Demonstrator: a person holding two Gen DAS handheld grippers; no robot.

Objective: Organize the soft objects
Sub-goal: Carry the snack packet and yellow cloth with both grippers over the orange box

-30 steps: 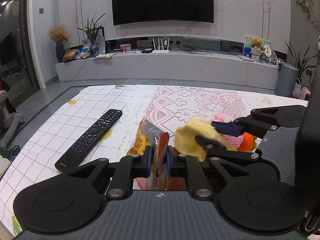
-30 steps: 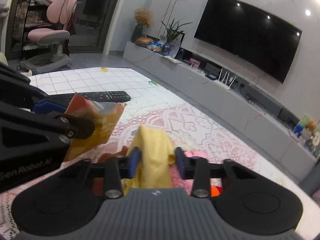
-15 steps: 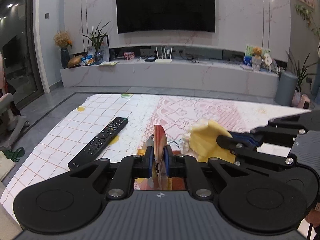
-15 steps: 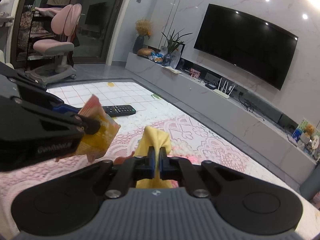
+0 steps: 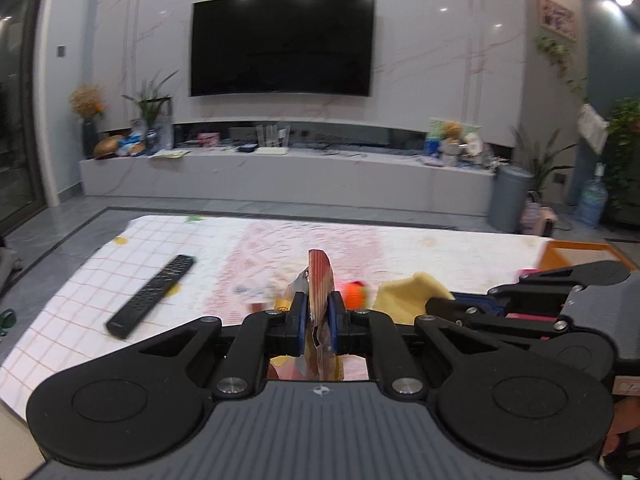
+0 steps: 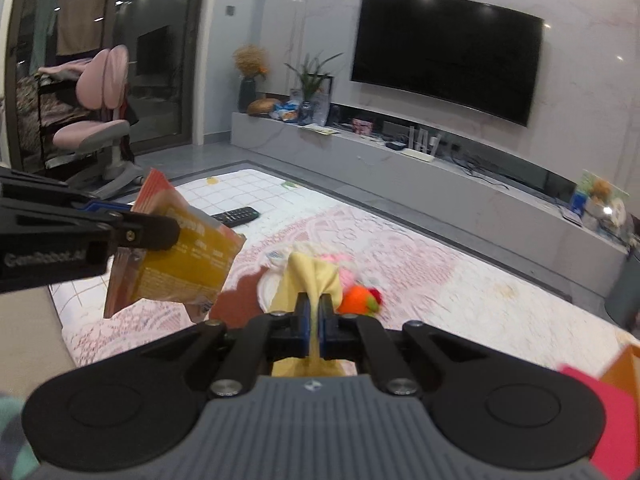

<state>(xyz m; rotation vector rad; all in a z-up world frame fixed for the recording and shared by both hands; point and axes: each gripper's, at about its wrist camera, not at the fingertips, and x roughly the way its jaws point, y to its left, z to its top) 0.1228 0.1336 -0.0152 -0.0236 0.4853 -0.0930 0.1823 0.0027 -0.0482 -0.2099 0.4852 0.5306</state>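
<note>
My left gripper (image 5: 319,312) is shut on an orange and yellow snack bag (image 5: 319,284), held edge-on above the table; that snack bag (image 6: 180,256) hangs flat at the left of the right wrist view. My right gripper (image 6: 314,312) is shut on a pale yellow cloth (image 6: 312,276), lifted off the table. The same cloth (image 5: 412,292) shows right of the bag in the left wrist view, pinched by the right gripper (image 5: 434,304). An orange plush toy (image 6: 358,300) and a pink soft thing (image 6: 338,260) lie on the lace tablecloth (image 6: 420,264) beyond the cloth.
A black remote (image 5: 154,294) lies on the checked part of the table at the left. An orange box (image 5: 576,254) stands at the table's right edge, with a red-pink item (image 6: 612,416) beside it. A TV bench (image 5: 280,176) runs behind the table; a pink chair (image 6: 100,120) stands far left.
Both grippers have risen and pulled back with their loads. The right gripper's jaws closed fully on the yellow cloth. The plush toys now lie uncovered on the lace.
</note>
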